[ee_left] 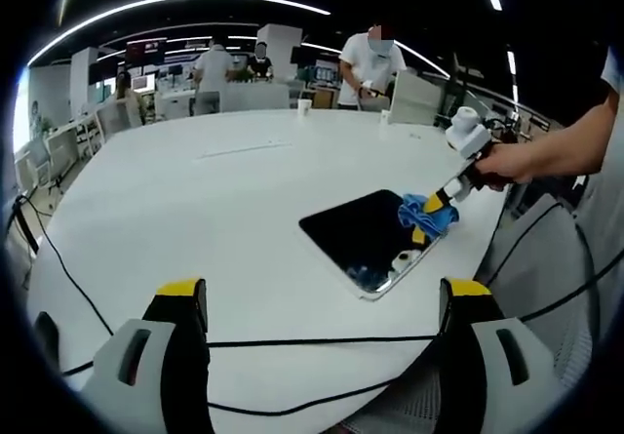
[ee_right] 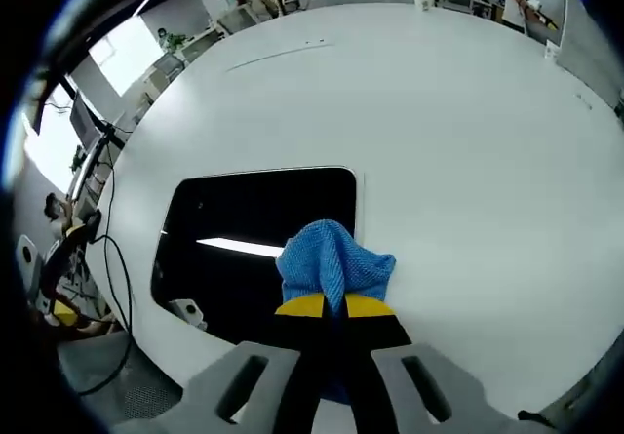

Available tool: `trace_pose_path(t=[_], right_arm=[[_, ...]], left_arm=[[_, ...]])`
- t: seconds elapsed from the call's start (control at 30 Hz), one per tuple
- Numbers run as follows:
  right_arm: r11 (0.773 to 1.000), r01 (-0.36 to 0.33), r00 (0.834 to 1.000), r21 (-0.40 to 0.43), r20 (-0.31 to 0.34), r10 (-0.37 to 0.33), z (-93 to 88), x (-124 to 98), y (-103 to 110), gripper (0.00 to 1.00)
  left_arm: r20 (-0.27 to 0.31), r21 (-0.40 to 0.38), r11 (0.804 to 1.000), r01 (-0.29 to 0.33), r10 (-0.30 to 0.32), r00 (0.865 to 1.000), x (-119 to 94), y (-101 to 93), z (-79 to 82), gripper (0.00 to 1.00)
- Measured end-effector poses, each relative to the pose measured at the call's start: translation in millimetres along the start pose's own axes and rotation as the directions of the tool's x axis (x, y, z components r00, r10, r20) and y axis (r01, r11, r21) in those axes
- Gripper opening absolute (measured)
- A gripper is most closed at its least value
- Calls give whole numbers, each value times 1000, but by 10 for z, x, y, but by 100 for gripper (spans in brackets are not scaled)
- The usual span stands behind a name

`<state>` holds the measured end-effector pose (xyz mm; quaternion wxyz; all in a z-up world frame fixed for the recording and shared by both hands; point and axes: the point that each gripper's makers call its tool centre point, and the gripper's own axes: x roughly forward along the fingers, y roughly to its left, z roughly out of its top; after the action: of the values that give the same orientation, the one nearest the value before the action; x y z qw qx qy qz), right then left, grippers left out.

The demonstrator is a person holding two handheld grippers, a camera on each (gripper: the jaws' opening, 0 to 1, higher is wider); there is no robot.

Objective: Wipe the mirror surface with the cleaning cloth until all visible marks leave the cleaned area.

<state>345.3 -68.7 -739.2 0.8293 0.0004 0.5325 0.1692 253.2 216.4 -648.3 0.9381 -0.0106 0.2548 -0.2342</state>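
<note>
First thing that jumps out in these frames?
The bright blue cleaning cloth, pinched in the shut right gripper and pressed onto the dark mirror lying flat on the big white table. In the left gripper view, the left gripper hangs open over the table's near edge, holding nothing.

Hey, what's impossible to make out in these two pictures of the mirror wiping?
- Marks on the mirror: right gripper view, the dark glass shows reflections.
- Mirror under the blue cloth: hidden by the cloth, pinched in the right gripper.
- Mirror's near edge: right gripper view, behind the gripper.
- Cup: left gripper view, too small.
</note>
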Motion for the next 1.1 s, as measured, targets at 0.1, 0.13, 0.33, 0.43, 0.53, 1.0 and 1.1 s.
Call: trace_pose_path(t=[0.1, 0.13, 0.33, 0.43, 0.53, 1.0, 1.1], right_arm=[[1000, 0, 1000, 1, -3, 0, -42, -21, 6, 0], [1000, 2, 1000, -3, -4, -2, -54, -26, 9, 0], [1000, -2, 1000, 24, -10, 2, -107, -52, 16, 0], [999, -6, 1000, 40, -17, 6, -134, -63, 18, 0], [999, -11, 1000, 50, -18, 12, -168, -76, 24, 0], [996, -15, 999, 90, -35, 18, -272, -118, 58, 0], [996, -17, 999, 88, -32, 20, -273, -117, 52, 0]], left_arm=[[-2, 3, 1000, -5, 5, 1000, -5, 44, 2, 98], [0, 3, 1000, -8, 8, 1000, -10, 59, 12, 98], [-2, 9, 1000, -14, 14, 1000, -42, 99, 23, 98], [-4, 12, 1000, -18, 18, 1000, -51, 124, 19, 98], [4, 3, 1000, -28, 28, 1000, -54, 157, 41, 98], [9, -7, 1000, -31, 31, 999, -59, 99, 13, 98], [8, -7, 1000, -30, 30, 1000, -68, 92, 0, 98]])
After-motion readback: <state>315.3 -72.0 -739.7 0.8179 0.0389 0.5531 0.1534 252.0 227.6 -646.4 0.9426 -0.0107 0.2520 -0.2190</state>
